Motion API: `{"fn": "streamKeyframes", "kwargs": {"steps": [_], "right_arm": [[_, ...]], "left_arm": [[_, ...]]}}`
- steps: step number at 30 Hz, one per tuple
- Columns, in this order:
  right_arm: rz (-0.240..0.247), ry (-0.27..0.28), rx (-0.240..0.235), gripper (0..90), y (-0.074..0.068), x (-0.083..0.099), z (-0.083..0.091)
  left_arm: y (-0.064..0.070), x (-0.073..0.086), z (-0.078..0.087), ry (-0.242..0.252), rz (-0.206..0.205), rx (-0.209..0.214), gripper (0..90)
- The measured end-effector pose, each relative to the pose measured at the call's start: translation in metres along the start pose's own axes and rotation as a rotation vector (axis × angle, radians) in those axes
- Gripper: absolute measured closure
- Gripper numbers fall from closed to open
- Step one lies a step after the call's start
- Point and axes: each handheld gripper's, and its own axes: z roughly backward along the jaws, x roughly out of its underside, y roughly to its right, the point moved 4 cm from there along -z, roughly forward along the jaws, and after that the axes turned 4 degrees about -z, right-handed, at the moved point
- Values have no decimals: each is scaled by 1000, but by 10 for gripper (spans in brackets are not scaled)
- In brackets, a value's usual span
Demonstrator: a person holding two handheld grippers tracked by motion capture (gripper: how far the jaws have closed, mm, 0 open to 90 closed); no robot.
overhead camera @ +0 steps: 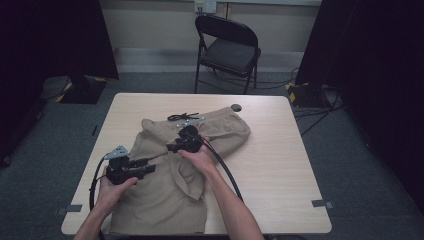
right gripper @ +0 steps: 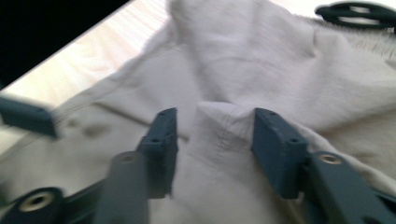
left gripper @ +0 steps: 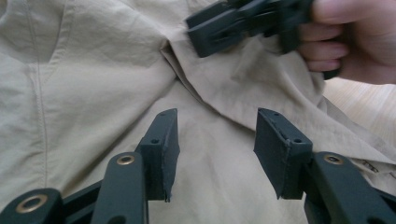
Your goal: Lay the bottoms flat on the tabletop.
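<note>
While both hands work over the light wooden table [overhead camera: 280, 150], a crumpled beige cotton garment [overhead camera: 165, 200] lies spread across its near-left half. Left gripper [left gripper: 215, 144]: jaws wide apart above flat cloth, gripping nothing. Right gripper [right gripper: 212, 144]: jaws also spread, a raised seamed fold between them, unpinched. Coiled black cord [overhead camera: 181, 117] rests at the garment's far edge. Black folding chair [overhead camera: 227, 50] stands beyond the table.

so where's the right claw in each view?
High view: right claw mid-table, on the beige garment.
Left gripper view: at top, tips over a fold.
Right gripper view: its own jaws rise from the bottom, open around a raised fold.
Shared landmark: the garment.
</note>
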Motion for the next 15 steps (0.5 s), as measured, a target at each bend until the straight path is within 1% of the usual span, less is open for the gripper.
{"fn": "streamKeyframes", "kwargs": {"steps": [1, 3, 4, 7, 8, 9, 10, 11, 12, 13, 15], "right_arm": [[-15, -9, 8, 453, 3, 1, -5], [-30, -31, 26, 404, 8, 4, -15], [-34, -33, 33, 387, 9, 4, -18], [-34, -48, 70, 373, 9, 5, -25], [-27, -55, 96, 396, 10, 6, -28], [-20, -55, 131, 458, 10, 7, -29], [-18, -49, 155, 524, 11, 7, -29], [-12, -42, 178, 619, 12, 7, -29], [-4, -40, 200, 745, 14, 7, -28], [-19, -40, 201, 807, 17, 7, -26], [-61, -27, 162, 894, 22, 9, -21]], "left_arm": [[0, 0, 0, -3, -7, 2, 499], [2, -1, -1, -1, -5, 3, 499], [3, -1, -1, 3, -4, 12, 499], [8, -2, -3, 2, -8, 27, 498], [11, -1, -5, -3, -8, 36, 495], [14, -1, -6, -11, -12, 44, 494], [18, -1, -9, -12, -17, 51, 492], [21, -1, -11, -24, -30, 54, 490], [25, 0, -13, -30, -37, 65, 487], [29, 0, -16, -35, -40, 71, 482], [34, 0, -20, -47, -56, 85, 475]]}}
